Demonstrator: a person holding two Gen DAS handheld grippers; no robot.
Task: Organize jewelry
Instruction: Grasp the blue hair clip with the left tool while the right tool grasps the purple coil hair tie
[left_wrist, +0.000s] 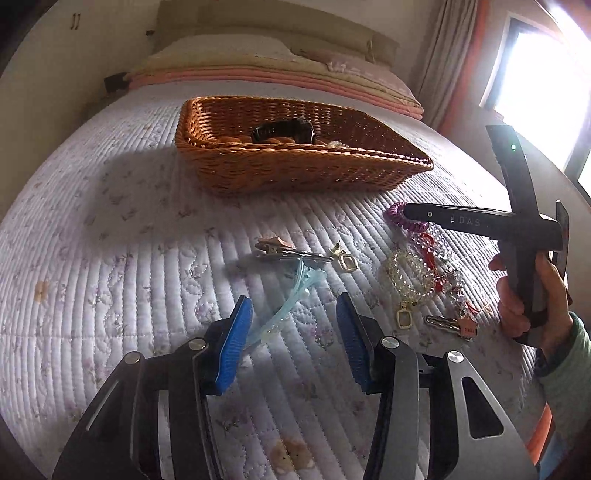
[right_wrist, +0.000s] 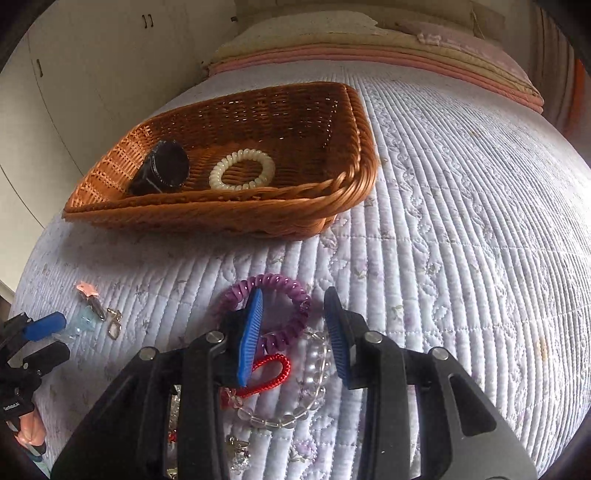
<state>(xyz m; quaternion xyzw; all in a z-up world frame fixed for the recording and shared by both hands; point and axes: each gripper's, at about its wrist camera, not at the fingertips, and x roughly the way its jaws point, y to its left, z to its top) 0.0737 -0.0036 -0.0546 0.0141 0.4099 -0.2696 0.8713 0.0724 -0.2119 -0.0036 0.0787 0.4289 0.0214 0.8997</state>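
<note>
Jewelry lies scattered on a quilted bed. In the left wrist view my left gripper (left_wrist: 294, 326) is open, low over a pale blue translucent piece (left_wrist: 291, 295) that lies between its blue pads, close to the left one. In the right wrist view my right gripper (right_wrist: 294, 326) is open over a purple coil hair tie (right_wrist: 291, 291). Part of the ring sits between the pads, which do not press on it. A red coil tie (right_wrist: 275, 369) and a clear bead bracelet (right_wrist: 314, 373) lie just below it. The wicker basket (right_wrist: 221, 212) holds a black round item (right_wrist: 162, 173) and a cream coil tie (right_wrist: 242, 170).
A pink-star clip (left_wrist: 273, 247), a gold earring (left_wrist: 345, 260), a yellow-clear bead bracelet (left_wrist: 406, 275) and a small key-like clip (left_wrist: 450, 325) lie on the quilt (left_wrist: 110, 277). A hand (left_wrist: 532, 291) holds the right gripper's handle. Folded bedding sits behind the basket (left_wrist: 295, 173).
</note>
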